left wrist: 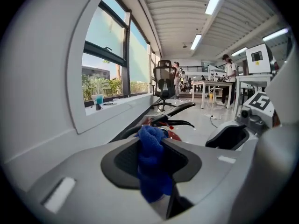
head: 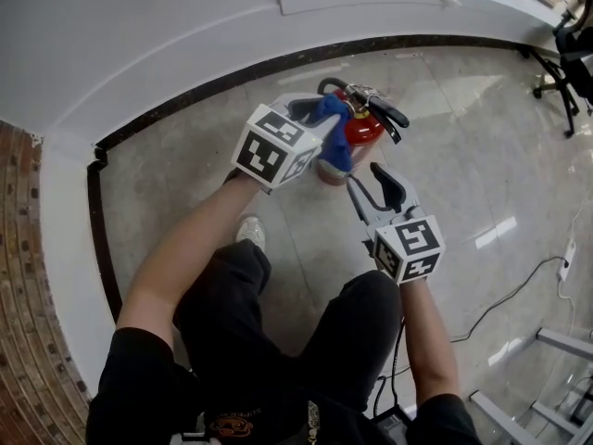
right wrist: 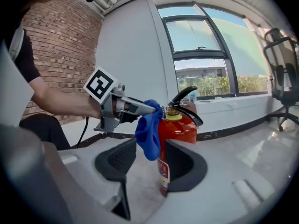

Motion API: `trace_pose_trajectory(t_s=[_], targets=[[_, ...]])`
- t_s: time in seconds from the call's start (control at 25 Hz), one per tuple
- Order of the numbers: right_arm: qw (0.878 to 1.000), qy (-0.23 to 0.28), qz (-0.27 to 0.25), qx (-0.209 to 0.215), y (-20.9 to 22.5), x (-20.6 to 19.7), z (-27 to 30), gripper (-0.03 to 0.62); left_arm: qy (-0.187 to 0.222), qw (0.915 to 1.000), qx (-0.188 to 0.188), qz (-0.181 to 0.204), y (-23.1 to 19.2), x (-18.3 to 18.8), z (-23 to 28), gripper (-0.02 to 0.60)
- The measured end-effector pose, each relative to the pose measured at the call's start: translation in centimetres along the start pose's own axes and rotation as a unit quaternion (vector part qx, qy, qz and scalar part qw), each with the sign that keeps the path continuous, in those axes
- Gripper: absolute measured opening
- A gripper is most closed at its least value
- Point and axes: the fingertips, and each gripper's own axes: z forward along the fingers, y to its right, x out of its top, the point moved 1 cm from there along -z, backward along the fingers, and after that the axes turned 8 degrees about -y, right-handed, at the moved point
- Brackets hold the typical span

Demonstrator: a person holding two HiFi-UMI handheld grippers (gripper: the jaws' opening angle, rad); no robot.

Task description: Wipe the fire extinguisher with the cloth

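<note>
We log the left gripper (left wrist: 153, 141) clamped on the cloth (left wrist: 152, 174). A fold is pinched between its jaw tips, the rest hangs down, and the cloth is pressed to the upper side of the extinguisher (right wrist: 175, 129), just under the handle (right wrist: 185, 95). The extinguisher stands upright on the floor (head: 445, 137), near the wall. Our right gripper (right wrist: 150, 148) is empty, its jaws wide apart and aimed at the extinguisher's lower body from just beside it; we cannot tell whether it touches.
</note>
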Motion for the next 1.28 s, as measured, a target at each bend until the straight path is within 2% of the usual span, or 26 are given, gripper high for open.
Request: trace_pose_trajectory(t_s=[0.12, 0.28, 0.48, 0.88, 1.0, 1.12, 1.28], targets=[[1.0, -0.001, 0.003, -0.009, 0.4, -0.2, -0.6, 0.186, 0.0, 0.9997, 0.018, 0.014, -1.6, 0.4, 0.9, 0.117], [1.0, -0.004, 0.006, -0.018, 0.9, -0.3, -1.2, 0.186, 0.015, 0.9993, 0.035, 0.004, -4.1, 0.9, 1.9, 0.117], [1.0, -0.006, 0.007, -0.026, 1.3, -0.4, -1.6, 0.186, 0.037, 0.9988, 0.031, -0.009, -4.8, 1.4, 2.8, 0.115], [1.0, 0.021, 0.015, -0.013, 0.0, 0.6, -2.8, 0.186, 0.009, 0.9981, 0.031, -0.054, -0.8, -1.0, 0.7, 0.11], [0.999, 0.031, 0.015, -0.009, -0.2, 1.1, -3.5, 0.186, -0.004, 0.998, 0.031, -0.054, 1.2, -1.4, 0.5, 0.111], [0.999, 0.037, 0.017, -0.008, -0.2, 1.2, -4.2, 0.185, -0.009, 0.9971, 0.055, -0.052, 2.8, -1.0, 1.0, 0.112], [0.999, 0.038, 0.021, -0.017, 0.3, 1.0, -5.4, 0.185, -0.007, 0.9927, 0.091, -0.079, 3.0, -0.7, 1.3, 0.112]])
